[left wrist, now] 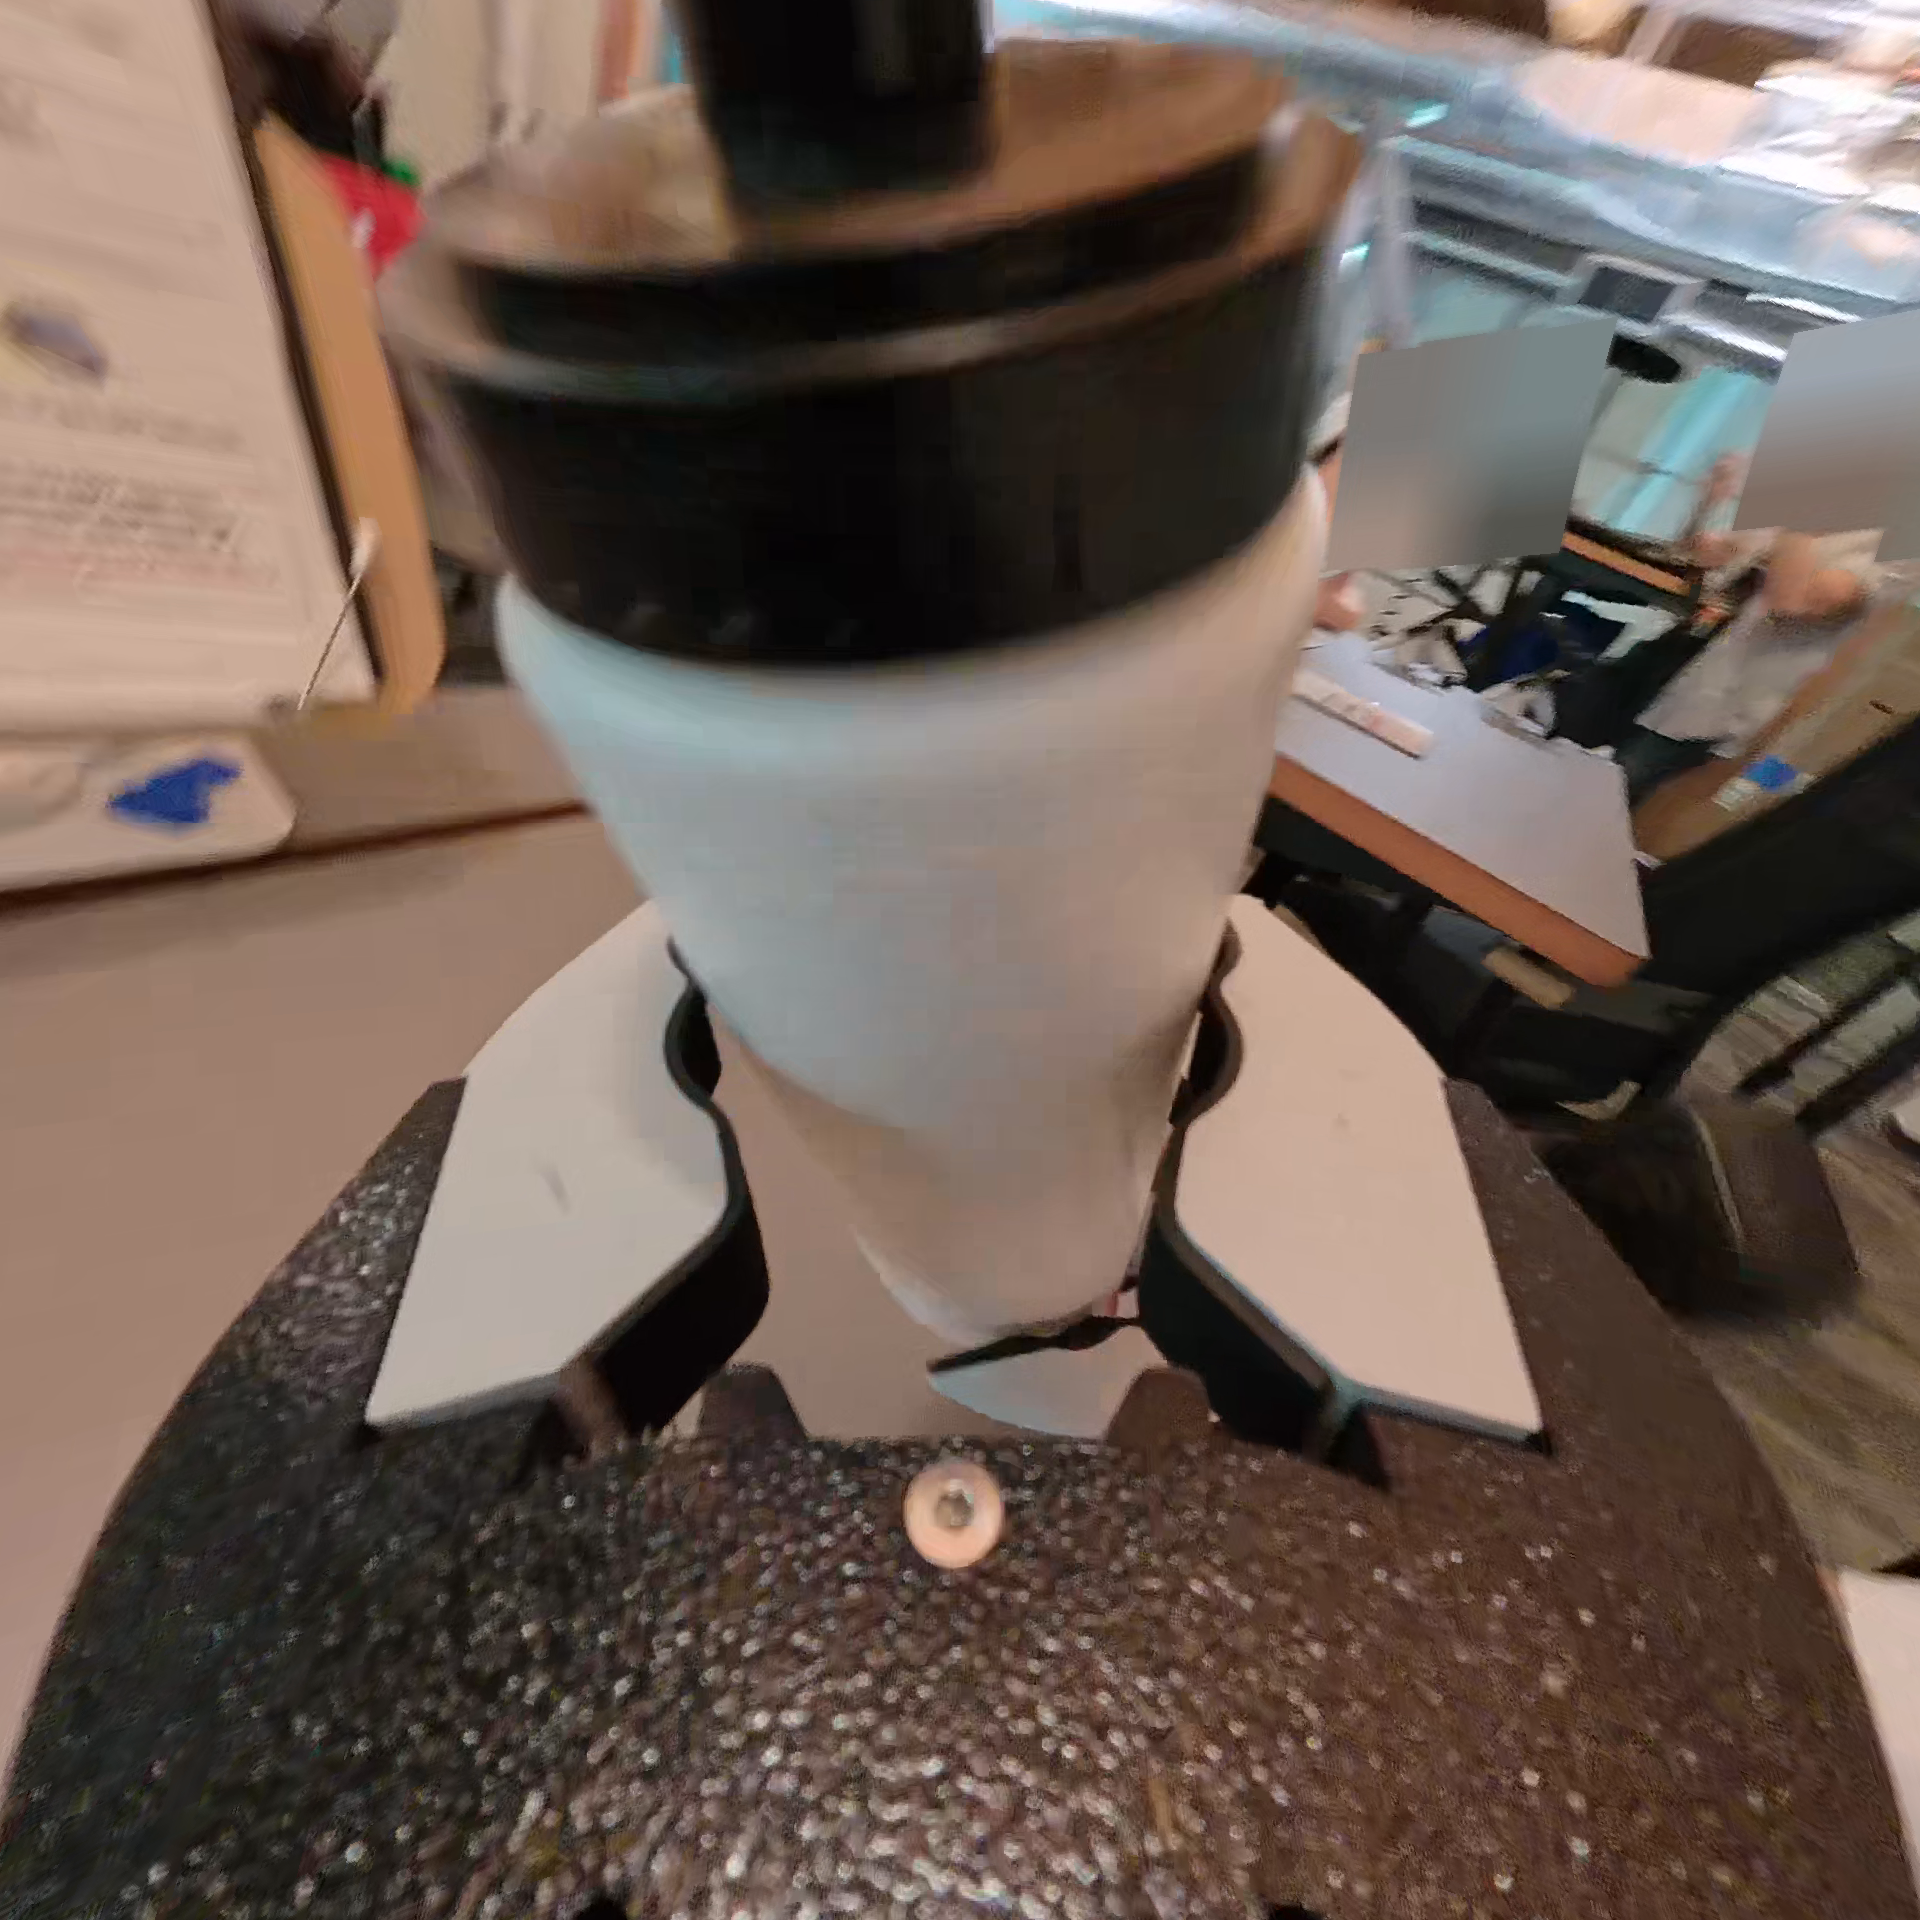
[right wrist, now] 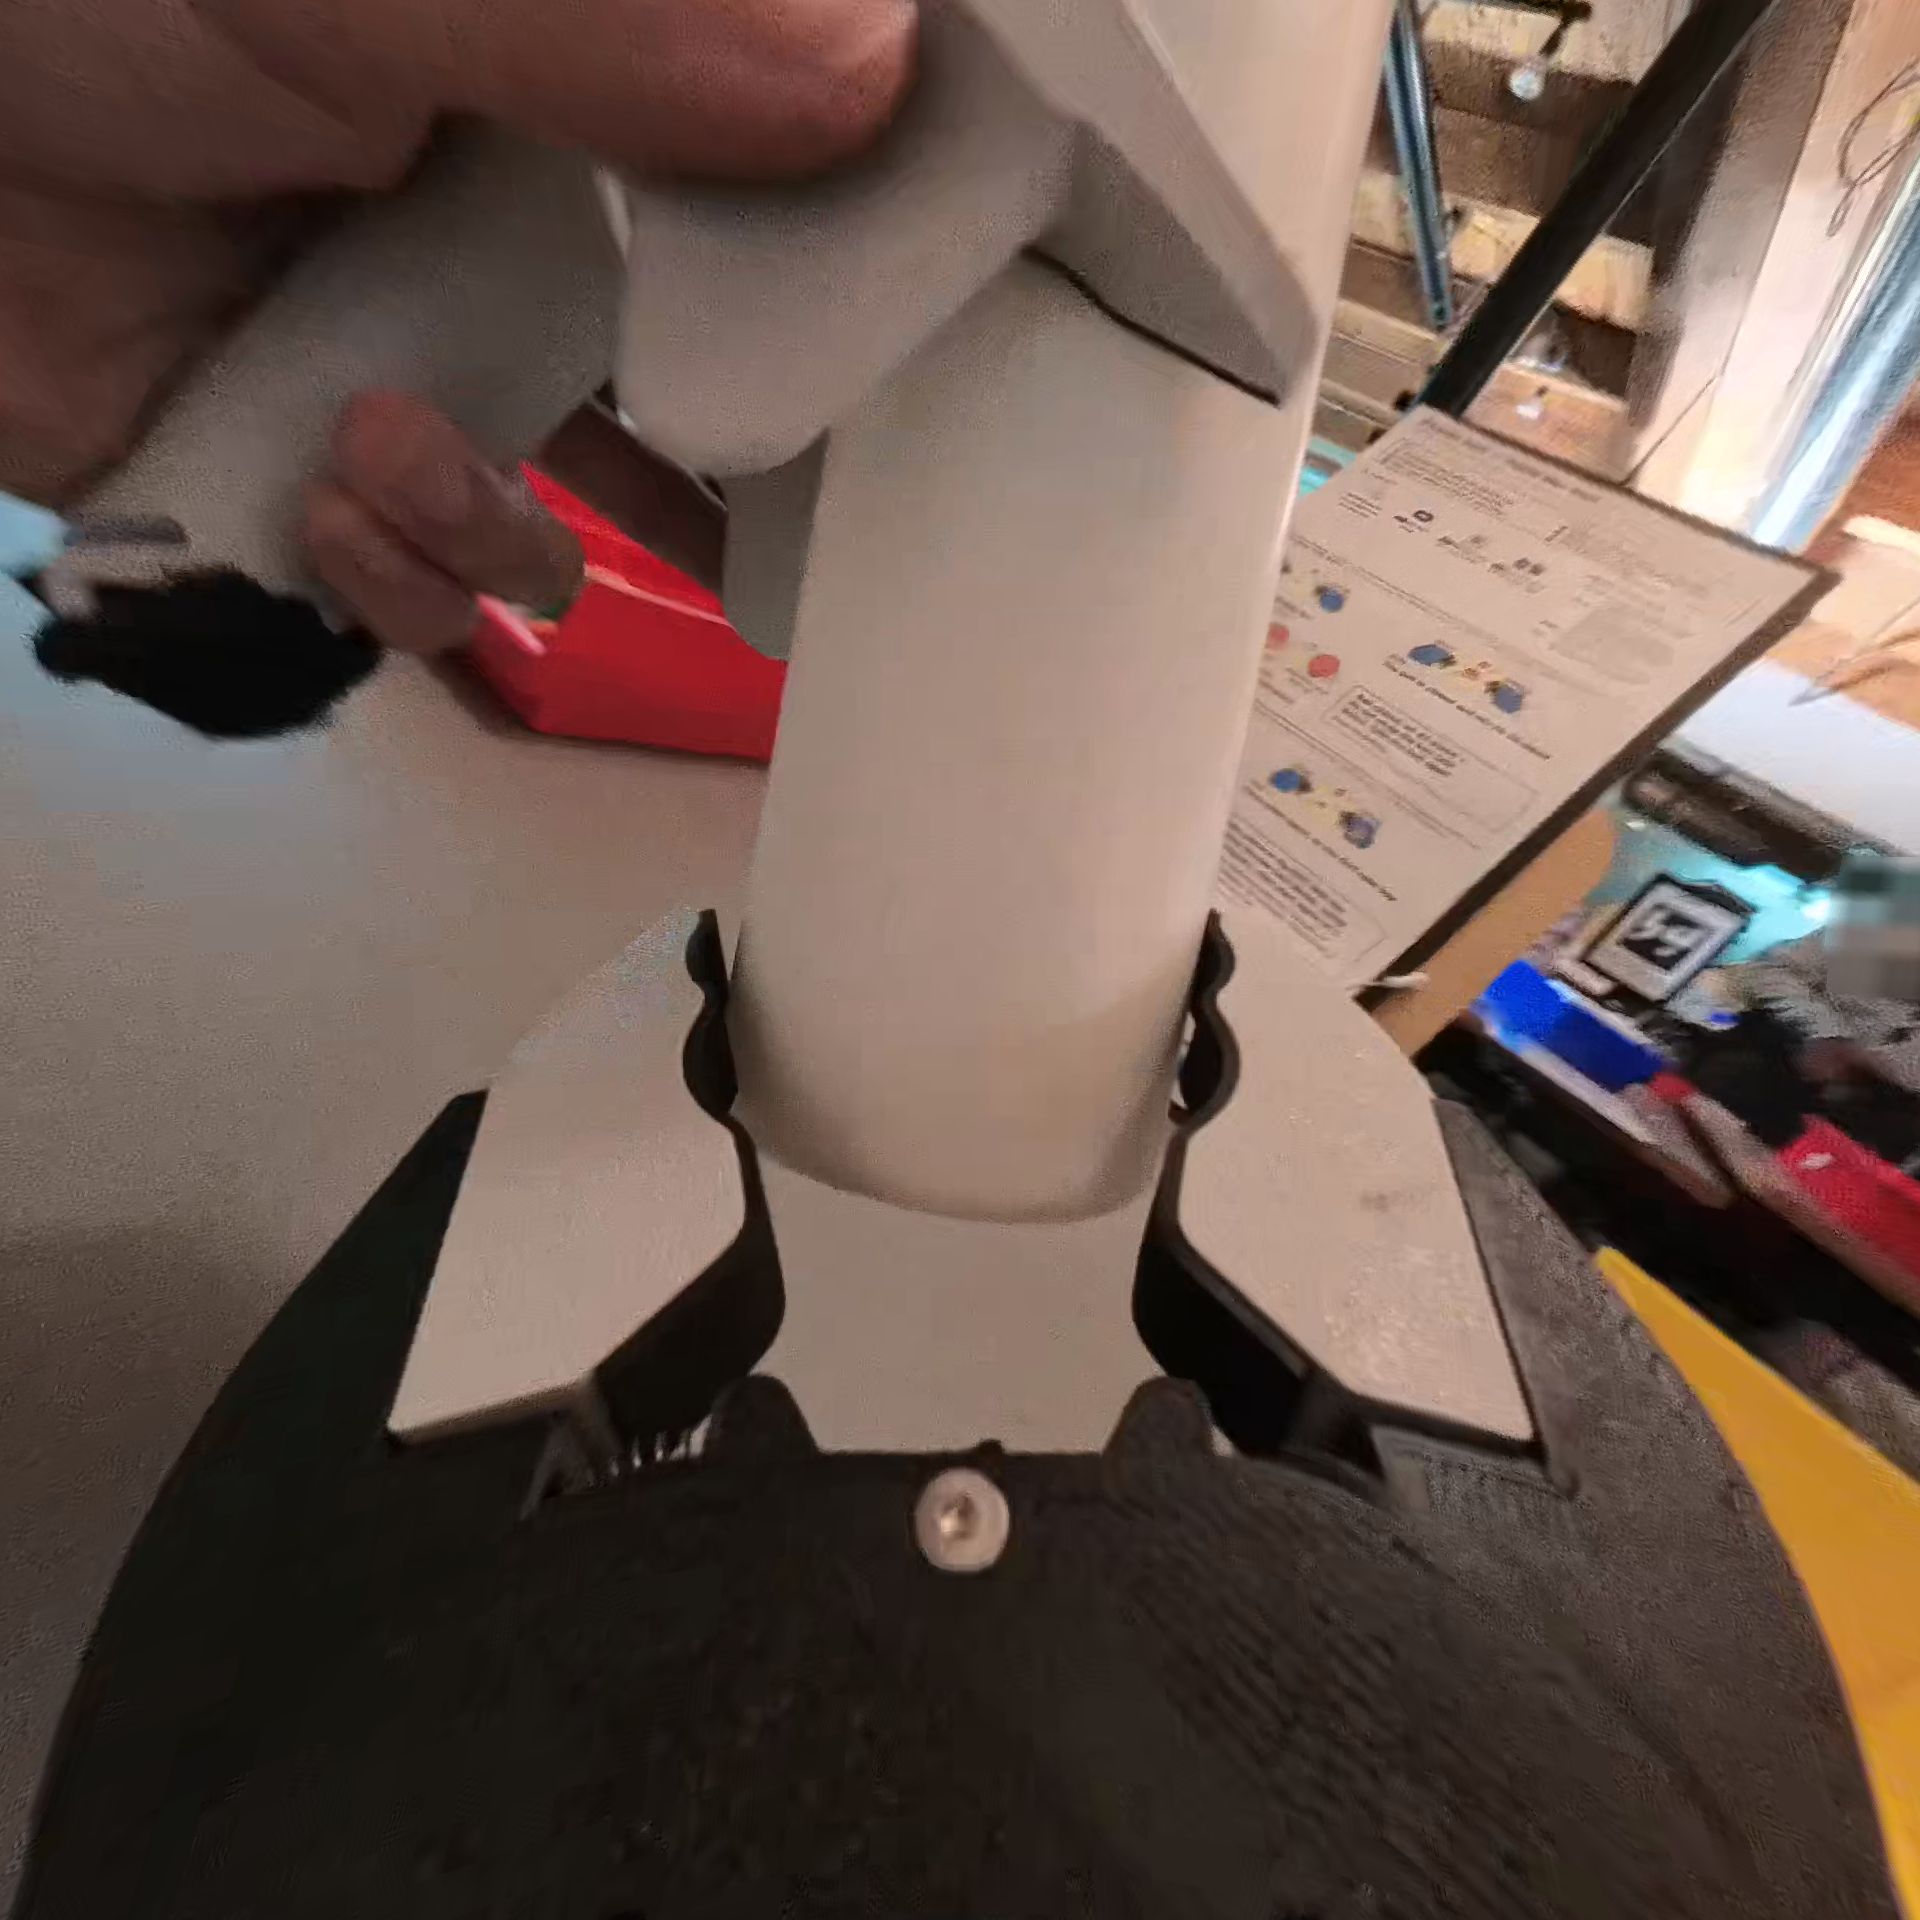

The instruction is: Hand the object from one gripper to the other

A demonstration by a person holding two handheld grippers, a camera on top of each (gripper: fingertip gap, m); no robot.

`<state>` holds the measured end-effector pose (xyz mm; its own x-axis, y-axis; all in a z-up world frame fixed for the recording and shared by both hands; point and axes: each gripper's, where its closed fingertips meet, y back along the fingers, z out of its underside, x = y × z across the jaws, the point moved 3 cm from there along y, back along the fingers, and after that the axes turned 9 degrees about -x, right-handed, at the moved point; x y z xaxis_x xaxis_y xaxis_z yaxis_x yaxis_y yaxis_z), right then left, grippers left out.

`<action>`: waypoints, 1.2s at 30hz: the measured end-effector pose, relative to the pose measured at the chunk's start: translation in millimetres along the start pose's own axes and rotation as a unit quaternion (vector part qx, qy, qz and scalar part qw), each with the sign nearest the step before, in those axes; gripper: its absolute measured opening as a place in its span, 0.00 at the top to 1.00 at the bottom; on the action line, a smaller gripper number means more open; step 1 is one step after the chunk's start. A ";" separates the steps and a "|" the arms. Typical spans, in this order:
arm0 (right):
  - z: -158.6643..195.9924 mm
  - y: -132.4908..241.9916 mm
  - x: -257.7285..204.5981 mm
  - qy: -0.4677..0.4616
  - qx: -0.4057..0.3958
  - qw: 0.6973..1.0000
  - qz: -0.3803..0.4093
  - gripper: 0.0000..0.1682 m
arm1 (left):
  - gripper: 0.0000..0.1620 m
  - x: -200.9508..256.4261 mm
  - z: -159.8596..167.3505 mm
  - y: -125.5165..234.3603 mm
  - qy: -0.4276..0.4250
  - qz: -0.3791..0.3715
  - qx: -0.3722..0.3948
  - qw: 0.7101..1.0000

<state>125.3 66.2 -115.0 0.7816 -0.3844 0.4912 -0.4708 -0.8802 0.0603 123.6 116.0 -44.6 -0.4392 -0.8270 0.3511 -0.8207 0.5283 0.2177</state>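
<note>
A white bottle (left wrist: 914,831) with a wide black cap (left wrist: 883,436) stands tilted between the fingers of my left gripper (left wrist: 951,1039); both pads press its sides. In the right wrist view the bottle's white body (right wrist: 987,779) has its rounded lower end between the fingers of my right gripper (right wrist: 961,1039), which touch it on both sides. There the cap is hidden behind the left gripper's white body (right wrist: 1143,208), held by a person's hand (right wrist: 468,83) at the upper left. The right gripper does not show in the left wrist view.
A pale table (right wrist: 260,935) lies below. A printed sheet on a brown board (right wrist: 1455,707) leans at its edge; it also shows in the left wrist view (left wrist: 135,416). A red box (right wrist: 634,675) sits behind the bottle. Desks (left wrist: 1475,790) and chairs stand farther off. Across from one pair of fingers to the other is roughly 8 centimeters.
</note>
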 end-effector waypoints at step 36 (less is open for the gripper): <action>0.3 12.0 -1.0 -0.043 0.067 0.993 -0.084 0.45 | 0.38 -26.7 -20.0 6.2 0.138 0.089 0.024 0.986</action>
<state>119.0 56.0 -115.1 0.8788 -0.2466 0.4085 -0.2767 -0.9608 0.0152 137.6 145.2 -34.4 -0.4665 -0.6348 0.6160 -0.7590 0.6448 0.0897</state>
